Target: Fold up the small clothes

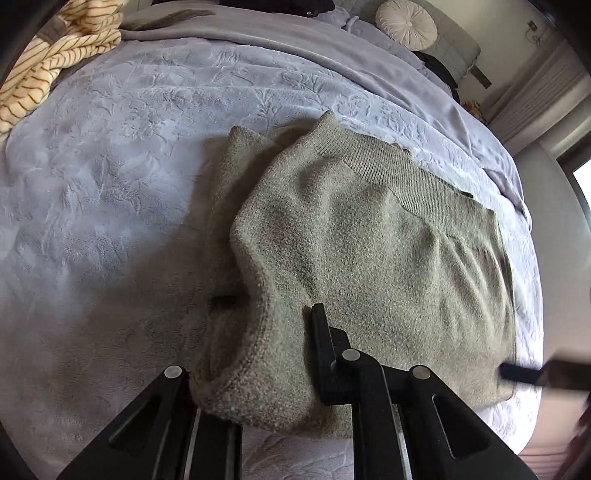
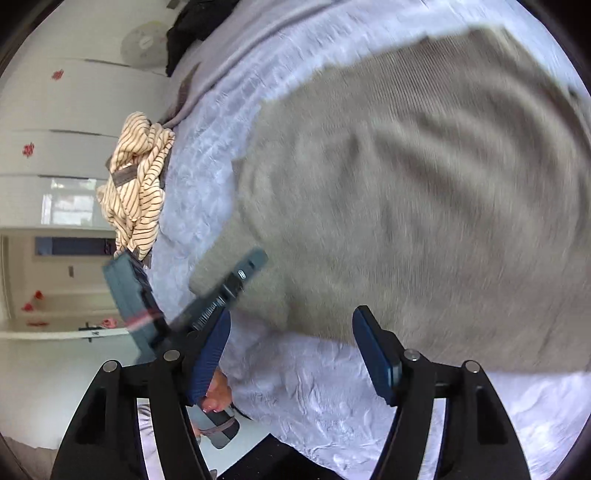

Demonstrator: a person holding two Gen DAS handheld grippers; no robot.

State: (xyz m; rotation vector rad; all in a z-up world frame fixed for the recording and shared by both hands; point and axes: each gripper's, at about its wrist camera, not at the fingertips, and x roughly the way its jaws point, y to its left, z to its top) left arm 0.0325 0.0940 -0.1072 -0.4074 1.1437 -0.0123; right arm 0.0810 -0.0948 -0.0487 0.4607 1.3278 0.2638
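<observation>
A grey-green knitted sweater [image 1: 369, 240] lies partly folded on the bed, its ribbed hem at the far side. My left gripper [image 1: 269, 306] is shut on the sweater's thick near-left edge. The fabric bunches up and covers most of the left finger. My right gripper [image 2: 291, 325] stands open just in front of the sweater [image 2: 406, 184], with nothing between its fingers. In the right wrist view, which is blurred, the left gripper [image 2: 247, 269] reaches onto the sweater's corner with a hand behind it. One blurred right fingertip [image 1: 517, 371] shows at the sweater's right edge.
A lavender embossed blanket [image 1: 110, 184] covers the bed. A crumpled cream striped garment [image 1: 55, 55] lies at its far left corner. A round pleated cushion [image 1: 406, 24] and dark clothes [image 1: 439, 70] sit at the head end. White cabinets [image 2: 55, 110] stand beyond the bed.
</observation>
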